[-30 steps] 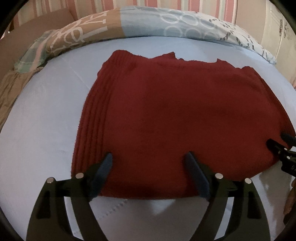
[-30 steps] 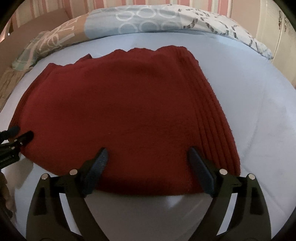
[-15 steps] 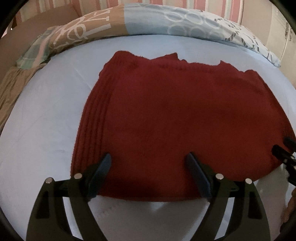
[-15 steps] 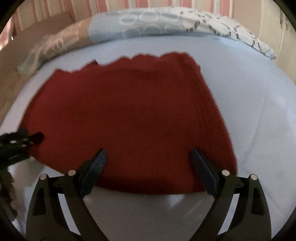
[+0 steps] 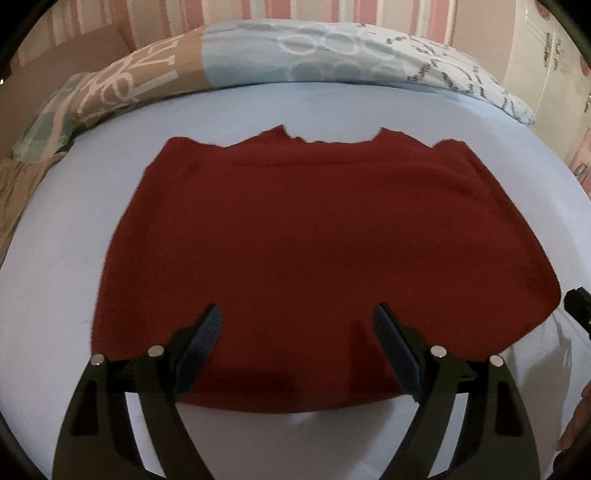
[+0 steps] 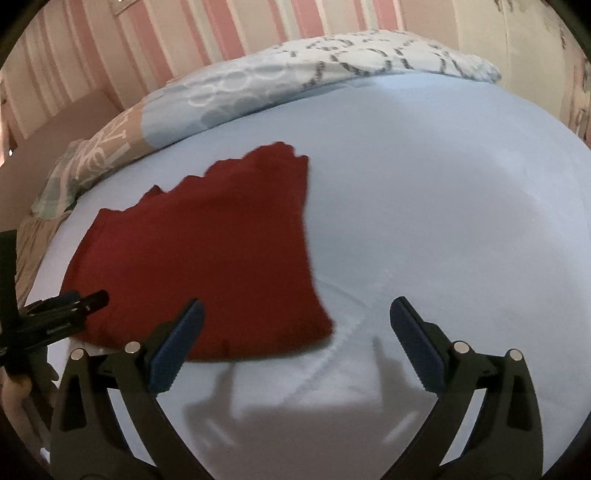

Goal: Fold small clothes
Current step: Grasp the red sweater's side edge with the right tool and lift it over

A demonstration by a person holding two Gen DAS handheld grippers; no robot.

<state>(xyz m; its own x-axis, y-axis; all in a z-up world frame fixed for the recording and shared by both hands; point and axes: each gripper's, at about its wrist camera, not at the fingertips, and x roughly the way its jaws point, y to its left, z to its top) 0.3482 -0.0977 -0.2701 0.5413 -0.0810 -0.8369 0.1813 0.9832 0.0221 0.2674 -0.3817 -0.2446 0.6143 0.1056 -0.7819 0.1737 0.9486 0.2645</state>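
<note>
The biggest risk I see is to the fold itself. The red cloth [image 5: 317,266] lies flat on the bed [image 5: 55,258] as a rough rectangle, its far edge ragged and stepped where the layers do not meet. If the next fold starts from that uneven edge, I judge the stack ends up lopsided. The knit looks thick and soft, so a pinch on the top layer alone would likely peel it back and undo what is there.

A smaller risk: the right gripper [image 6: 295,336] hangs off past the cloth's near right corner, mostly above bare sheet, its view blurred. A grab from there may catch sheet instead of cloth. Its jaws have just been opening and stand very wide, with nothing between them. The left gripper [image 5: 295,336] hovers above the near edge, jaws wide apart, also holding nothing; the cloth is below them, not pinched.

The two tools sit close together at the near side, so a clash is possible if both reach for the middle.

The bed wears a smooth pale-blue sheet. A patterned duvet [image 5: 258,55] is bunched along the far side. Behind it runs a pink-striped wall [image 6: 258,29], with a pale cupboard [image 5: 546,66] to the right.
</note>
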